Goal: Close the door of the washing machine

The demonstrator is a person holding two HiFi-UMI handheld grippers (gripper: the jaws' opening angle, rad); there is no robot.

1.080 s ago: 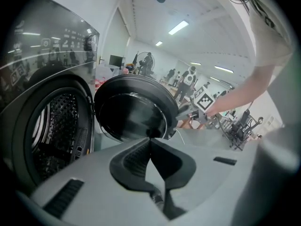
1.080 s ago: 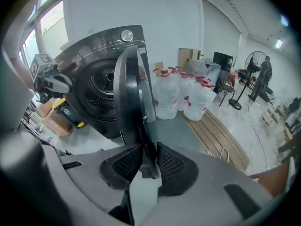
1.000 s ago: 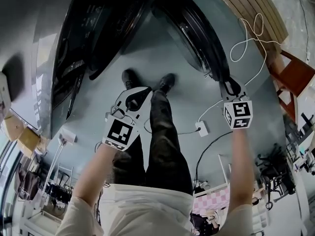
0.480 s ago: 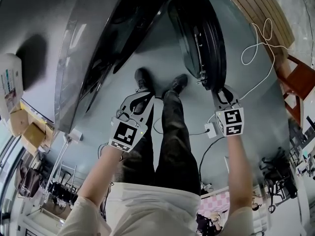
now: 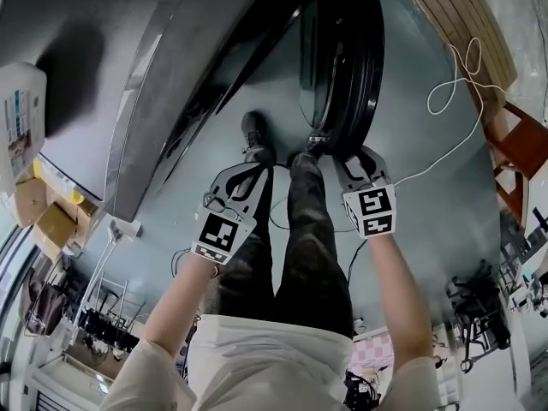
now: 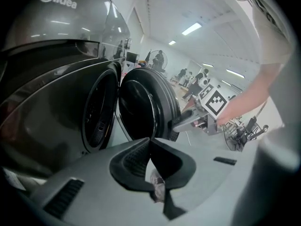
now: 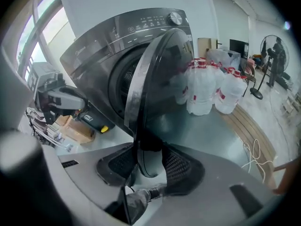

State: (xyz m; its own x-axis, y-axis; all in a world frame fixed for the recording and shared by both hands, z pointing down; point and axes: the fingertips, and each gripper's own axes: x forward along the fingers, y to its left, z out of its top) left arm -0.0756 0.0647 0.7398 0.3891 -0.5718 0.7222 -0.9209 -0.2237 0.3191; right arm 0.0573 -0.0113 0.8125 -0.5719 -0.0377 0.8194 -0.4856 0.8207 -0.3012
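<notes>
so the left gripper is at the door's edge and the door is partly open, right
Not the left: the right gripper is at the edge of the door, which is partly open. The right gripper view shows that edge between its jaws, which have just been opening. The left gripper is shut, off the door.

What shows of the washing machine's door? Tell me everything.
The door is round, with a dark glossy rim and a dark bulging window. It is attached to the grey front-loading washing machine. It stands partly open, swung out from the drum opening and edge-on to the right gripper. That gripper's jaws, which have just been opening, straddle the rim's free edge, and they look loose around it rather than clamped.
</notes>
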